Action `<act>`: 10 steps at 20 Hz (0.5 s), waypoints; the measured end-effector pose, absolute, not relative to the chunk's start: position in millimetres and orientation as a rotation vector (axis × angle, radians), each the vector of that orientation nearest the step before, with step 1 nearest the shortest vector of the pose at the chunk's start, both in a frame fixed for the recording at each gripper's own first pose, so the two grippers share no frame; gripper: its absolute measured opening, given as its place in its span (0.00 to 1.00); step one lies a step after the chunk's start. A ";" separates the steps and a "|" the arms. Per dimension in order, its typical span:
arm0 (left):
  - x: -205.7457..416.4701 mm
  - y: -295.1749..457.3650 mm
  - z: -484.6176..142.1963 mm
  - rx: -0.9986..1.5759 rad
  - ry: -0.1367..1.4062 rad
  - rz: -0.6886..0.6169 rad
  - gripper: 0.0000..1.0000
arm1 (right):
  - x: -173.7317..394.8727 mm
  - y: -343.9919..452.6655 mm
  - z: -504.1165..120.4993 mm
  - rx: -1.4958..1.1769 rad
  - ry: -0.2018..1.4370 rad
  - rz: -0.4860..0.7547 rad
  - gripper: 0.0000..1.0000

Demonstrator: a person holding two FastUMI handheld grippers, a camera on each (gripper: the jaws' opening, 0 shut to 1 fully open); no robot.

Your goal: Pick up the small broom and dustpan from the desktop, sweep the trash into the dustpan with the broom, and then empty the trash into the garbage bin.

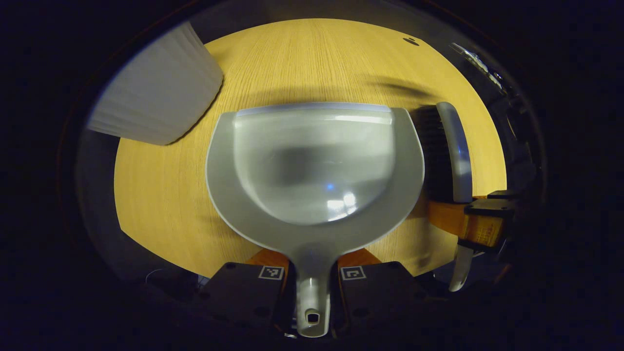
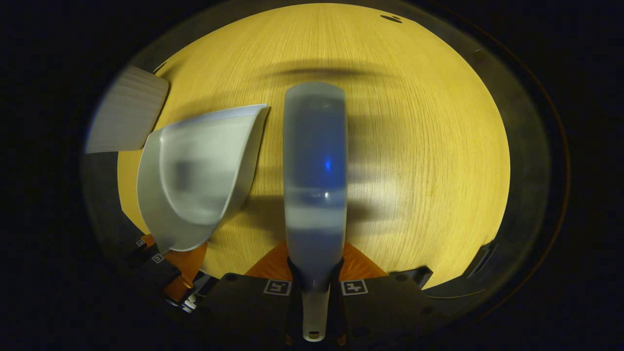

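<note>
In the left gripper view, the left gripper point(image 1: 312, 287) is clamping the narrow handle of a grey dustpan point(image 1: 314, 170) between its two fingers, one pressing on each side. The dustpan's scoop is fanning out straight ahead of the fingers, its straight front lip lying farthest away over a yellow wooden desktop point(image 1: 161, 195). Just beside the dustpan's right rim, the small broom point(image 1: 451, 151) is showing side-on, dark bristles facing the pan, with the right gripper point(image 1: 480, 224) gripping its handle lower down. Ahead and to the left, a pale ribbed garbage bin point(image 1: 156, 92) is standing at the desktop's edge.

In the right gripper view, the right gripper point(image 2: 314, 292) is squeezing the broom's handle between both fingers, and the broom's point(image 2: 316, 170) smooth back is stretching directly forward. To the left of it, close beside, the dustpan point(image 2: 195, 175) is tilting, with the left gripper point(image 2: 165, 273) below it. The bin point(image 2: 126, 114) is sitting farther left, past the dustpan. The desktop point(image 2: 429, 146) is spreading out to the right.
</note>
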State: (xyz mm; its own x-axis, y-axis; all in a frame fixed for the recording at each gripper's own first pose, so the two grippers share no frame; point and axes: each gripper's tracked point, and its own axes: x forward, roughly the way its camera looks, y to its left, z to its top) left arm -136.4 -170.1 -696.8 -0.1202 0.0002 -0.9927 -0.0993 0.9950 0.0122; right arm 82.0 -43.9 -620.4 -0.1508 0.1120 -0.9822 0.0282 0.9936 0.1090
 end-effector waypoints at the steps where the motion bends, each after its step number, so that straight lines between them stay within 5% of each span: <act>1: -140.1 -170.9 -699.6 -0.066 1.707 0.082 0.27 | 82.6 -43.8 -619.3 0.109 1.726 0.074 0.19; 7: -143.3 -181.2 -696.7 -0.114 1.733 -0.037 0.31 | 84.4 -40.7 -618.2 0.127 1.734 0.060 0.33; 8: -143.1 -186.3 -695.2 -0.114 1.731 -0.063 0.39 | 84.9 -40.3 -618.7 0.124 1.734 0.060 0.39; 10: -141.8 -186.7 -697.9 -0.075 1.718 -0.064 0.75 | 84.2 -43.1 -616.8 0.119 1.731 0.064 0.37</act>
